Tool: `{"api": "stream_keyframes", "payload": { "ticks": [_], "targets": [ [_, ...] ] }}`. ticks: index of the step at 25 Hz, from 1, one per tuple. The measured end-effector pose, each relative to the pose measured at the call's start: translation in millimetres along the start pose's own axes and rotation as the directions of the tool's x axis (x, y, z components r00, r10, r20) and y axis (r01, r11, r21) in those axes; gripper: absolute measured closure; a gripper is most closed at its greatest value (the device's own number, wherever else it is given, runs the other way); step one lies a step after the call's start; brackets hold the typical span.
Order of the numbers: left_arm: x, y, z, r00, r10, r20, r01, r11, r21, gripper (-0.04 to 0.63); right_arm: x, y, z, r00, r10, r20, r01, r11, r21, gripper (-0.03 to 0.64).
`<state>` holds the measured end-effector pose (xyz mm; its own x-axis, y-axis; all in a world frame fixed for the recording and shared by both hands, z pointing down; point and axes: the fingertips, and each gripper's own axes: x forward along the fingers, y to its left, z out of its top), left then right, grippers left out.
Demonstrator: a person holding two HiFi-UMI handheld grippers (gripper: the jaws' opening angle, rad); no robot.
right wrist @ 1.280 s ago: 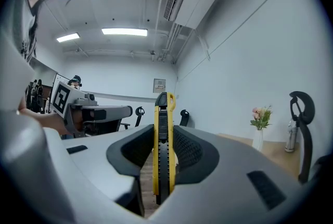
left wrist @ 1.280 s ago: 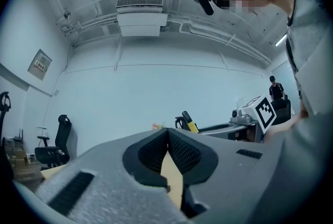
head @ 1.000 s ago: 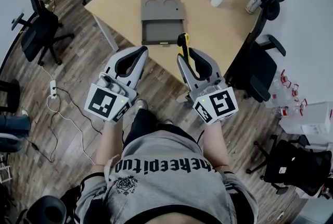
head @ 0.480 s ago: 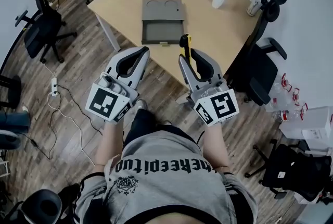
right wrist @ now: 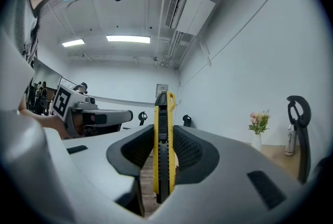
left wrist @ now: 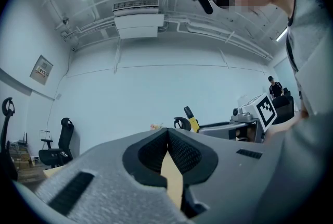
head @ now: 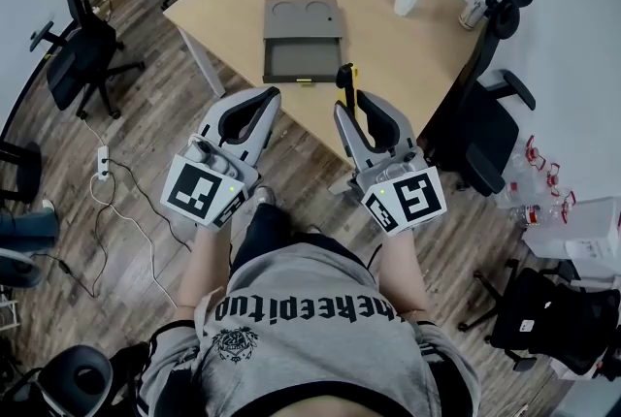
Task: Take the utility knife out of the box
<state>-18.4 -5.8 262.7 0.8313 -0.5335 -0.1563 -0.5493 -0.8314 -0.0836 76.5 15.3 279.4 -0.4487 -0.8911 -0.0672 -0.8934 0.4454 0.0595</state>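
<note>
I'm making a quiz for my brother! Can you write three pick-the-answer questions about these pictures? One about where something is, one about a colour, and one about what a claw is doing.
1. Where is the utility knife? A in the left claw; B in the right claw; C in the box.
2. What colour is the knife's body? A yellow; B red; C green.
3. The left claw is: A wide open; B shut with nothing in it; C gripping a spoon.

Answers: B, the right claw's pads press on the knife, away from the box; A, its casing is yellow with a black slider; B, its pads meet around nothing.
</note>
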Motion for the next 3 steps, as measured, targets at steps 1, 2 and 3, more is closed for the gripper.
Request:
{"api": "stream_keyframes", "payload": {
  "ticks": [1, 2, 3],
  "targets": [
    [0.8, 0.2, 0.4, 1.0, -0.001, -0.001, 0.001, 1.0, 0.001, 0.578, 0.2, -0.6, 0.4, 1.0, -0.001, 0.001, 0.001, 1.0, 0.0, 0.497],
    [1.5, 0.5, 0.8, 1.0, -0.002, -0.001, 0.002, 1.0, 0.001, 0.578, 0.5, -1.2, 0.8, 1.0, -0.002, 0.001, 0.002, 1.0, -0.001, 0.497],
    [2.1, 0.8, 1.1, 1.0, -0.003, -0.002, 0.003, 1.0, 0.002, 0.578, 0.8, -1.8, 1.1, 1.0, -0.003, 0.002, 0.003, 1.0, -0.001, 0.497]
  ]
}}
